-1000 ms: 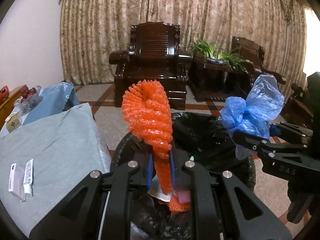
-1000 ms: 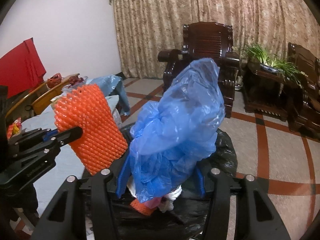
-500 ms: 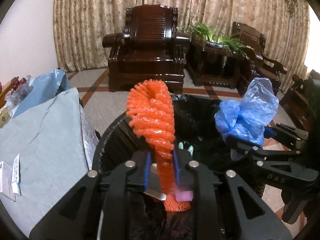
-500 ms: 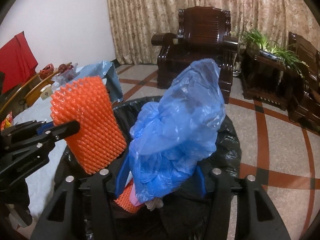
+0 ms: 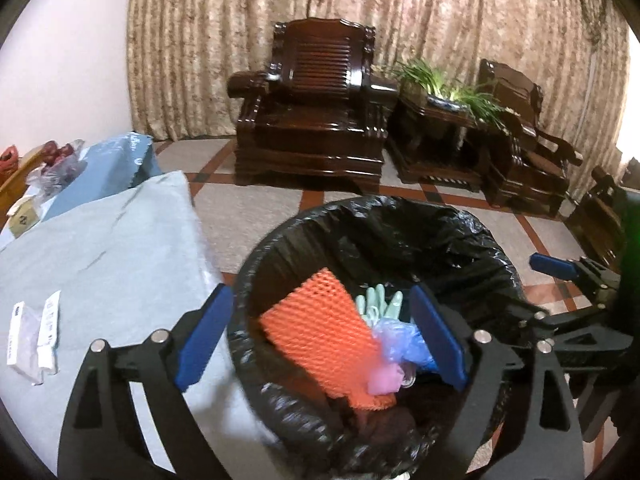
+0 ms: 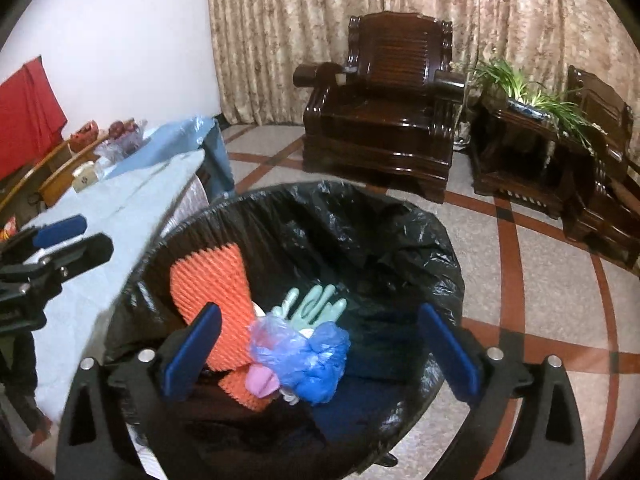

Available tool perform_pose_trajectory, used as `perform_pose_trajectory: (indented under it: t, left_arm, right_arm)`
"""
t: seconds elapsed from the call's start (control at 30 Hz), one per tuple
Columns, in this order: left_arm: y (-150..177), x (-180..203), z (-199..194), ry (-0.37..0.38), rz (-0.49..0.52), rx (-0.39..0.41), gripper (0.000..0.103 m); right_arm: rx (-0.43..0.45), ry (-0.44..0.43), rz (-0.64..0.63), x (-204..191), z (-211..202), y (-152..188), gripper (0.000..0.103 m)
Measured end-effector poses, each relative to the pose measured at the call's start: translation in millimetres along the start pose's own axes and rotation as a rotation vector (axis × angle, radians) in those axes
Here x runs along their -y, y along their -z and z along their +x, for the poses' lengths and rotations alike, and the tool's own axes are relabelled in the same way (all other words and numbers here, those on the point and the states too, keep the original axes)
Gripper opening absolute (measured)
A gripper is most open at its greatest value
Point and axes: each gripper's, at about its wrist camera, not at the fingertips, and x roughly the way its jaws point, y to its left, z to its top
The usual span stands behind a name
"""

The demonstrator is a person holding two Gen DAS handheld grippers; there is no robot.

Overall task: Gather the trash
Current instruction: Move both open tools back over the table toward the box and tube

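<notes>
A bin lined with a black bag [image 5: 360, 208] [image 6: 320, 192] stands under both grippers. Inside it lie an orange foam net [image 5: 320, 328] [image 6: 212, 292], a crumpled blue plastic bag [image 5: 400, 340] [image 6: 308, 356], a pale green glove [image 5: 378, 300] [image 6: 316, 300] and a pink scrap [image 6: 260, 380]. My left gripper [image 5: 320, 336] hangs over the bin's left half; its jaws are opening wide and no pad touches anything. My right gripper [image 6: 322, 352] hovers over the right half, its jaws also opening, with the trash lying loose below them. Each gripper shows at the edge of the other's view [image 5: 540, 292] [image 6: 80, 240].
Left of the bin is a table under a light blue cloth [image 5: 100, 260] with small packets [image 5: 32, 340] on it. A dark wooden armchair [image 5: 316, 120] and a plant stand [image 5: 440, 132] stand beyond on the tiled floor [image 6: 520, 280].
Both grippers went from shut to wide open. The orange net left the left gripper and the blue bag left the right one; both now lie in the bin.
</notes>
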Motion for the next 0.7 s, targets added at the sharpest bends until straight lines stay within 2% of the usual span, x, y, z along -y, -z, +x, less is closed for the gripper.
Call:
perform_pose_trajectory:
  t: [0.33,0.7]
  left_arm:
    - [13,-46,-62,-0.088,-0.092,0.05,0.091]
    - [37,-106,-113,-0.215,-0.197,0.094,0.091]
  right_arm:
    - [0.107,-0.077,-0.023,-47,-43,-18,0.097]
    - [0.134,-0.173,-0.116,-118,-47,-24,0.097]
